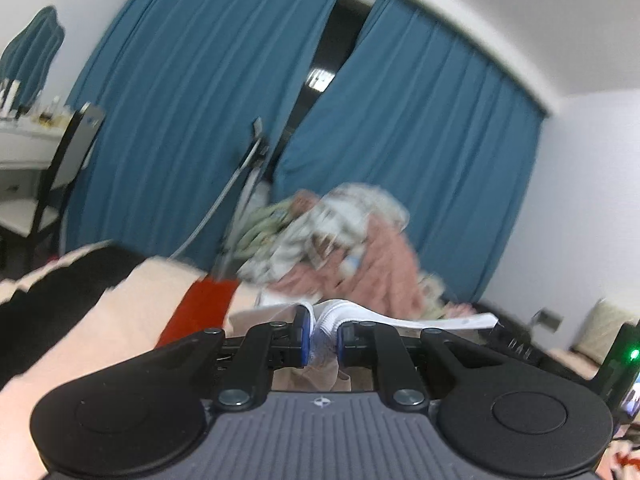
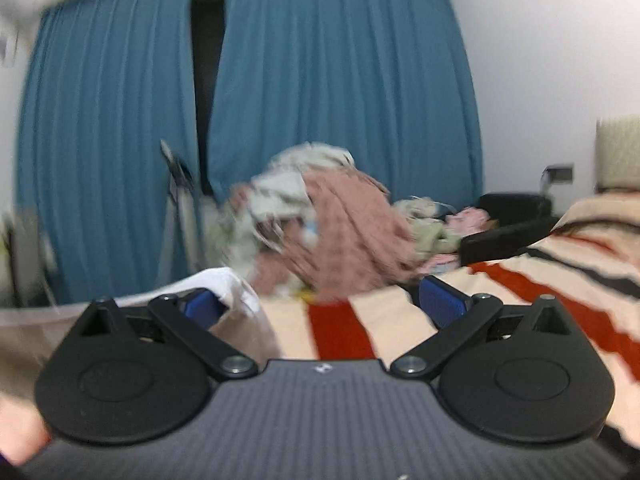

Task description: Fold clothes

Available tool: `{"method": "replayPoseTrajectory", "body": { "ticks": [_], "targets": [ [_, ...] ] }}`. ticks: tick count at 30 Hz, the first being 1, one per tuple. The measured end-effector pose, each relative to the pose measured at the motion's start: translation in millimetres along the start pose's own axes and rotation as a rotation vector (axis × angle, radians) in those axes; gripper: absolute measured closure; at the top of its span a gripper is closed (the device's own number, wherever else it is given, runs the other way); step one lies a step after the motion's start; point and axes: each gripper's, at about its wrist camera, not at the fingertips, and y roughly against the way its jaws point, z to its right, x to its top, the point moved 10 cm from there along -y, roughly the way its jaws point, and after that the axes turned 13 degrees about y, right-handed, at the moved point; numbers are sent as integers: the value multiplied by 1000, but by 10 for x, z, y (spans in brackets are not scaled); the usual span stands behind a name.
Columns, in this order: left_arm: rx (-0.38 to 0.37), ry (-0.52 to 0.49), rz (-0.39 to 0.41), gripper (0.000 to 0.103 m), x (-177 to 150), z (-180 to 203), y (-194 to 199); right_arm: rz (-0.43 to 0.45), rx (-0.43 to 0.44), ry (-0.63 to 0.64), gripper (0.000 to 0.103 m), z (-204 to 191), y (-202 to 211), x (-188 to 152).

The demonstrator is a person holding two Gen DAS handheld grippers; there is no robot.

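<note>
left gripper (image 1: 322, 338): fingers nearly pressed together, pinching a fold of white garment (image 1: 352, 316). Cloth bunches up between the blue pads; more of it runs off to the right of the fingers as a flat white edge, some hangs below them.
white garment, right wrist view (image 2: 232, 288): draped over the left finger (image 2: 202, 304) of the right gripper, touching its outer side and trailing down beside it. Nothing between the two fingers.
right gripper (image 2: 324, 304): fingers spread wide, not pinching anything. Striped blanket shows through the gap.
bed blanket (image 2: 520, 280): cream with red and black stripes, lies under and ahead of both pairs of fingers.
clothes pile (image 2: 336, 224): pink knit piece with pale patterned pieces on top, heaped on the bed well beyond the fingers, roughly straight ahead in both views. Blurred, can't tell single garments apart.
curtains (image 2: 340, 80): blue, behind the pile, dark gap between the two panels.
chair (image 1: 60, 168): dark frame, far left of the left fingers, pulled up to a white desk (image 1: 24, 148) with small items on top.
black seat (image 2: 508, 220): right of the pile, past the right finger.
</note>
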Motion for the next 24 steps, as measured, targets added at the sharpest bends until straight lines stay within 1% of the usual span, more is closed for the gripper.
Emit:
{"method": "replayPoseTrajectory", "body": {
  "ticks": [1,3,4,6,8,10,13,16,17,18,19,21,23,24],
  "targets": [
    [-24,1,19,90,48,56,77,32,6,-14,0,35,107,147],
    [-52,19,21,90,86,83,185,97,19,-41,0,107,323,440],
    [-65,29,22,90,105,96,240,124,24,-34,0,123,434,562],
    [-72,55,-9,90,79,62,286,156,40,7,0,114,648,739],
    [-74,78,-55,90,28,19,309,157,52,71,0,103,789,790],
    [-63,79,-122,89,-86,-23,286,144,47,153,0,106,897,736],
    [-34,64,-201,82,-250,-99,257,109,17,247,0,182,1005,506],
    [-22,48,-256,79,-391,-139,202,46,21,224,0,280,1054,201],
    [-21,44,-272,75,-435,-149,180,21,27,207,0,292,1019,130],
    [-14,30,-273,68,-465,-144,168,-4,33,190,0,301,978,67],
    [-6,13,-269,64,-485,-139,159,-17,39,176,0,289,969,29],
    [-1,-6,-266,53,-521,-94,99,-6,50,165,0,256,970,36],
    [0,-16,-272,48,-580,-61,86,13,58,163,0,223,996,60],
    [3,-10,-282,48,-609,-66,52,20,62,162,0,206,1004,63]
  ]
}}
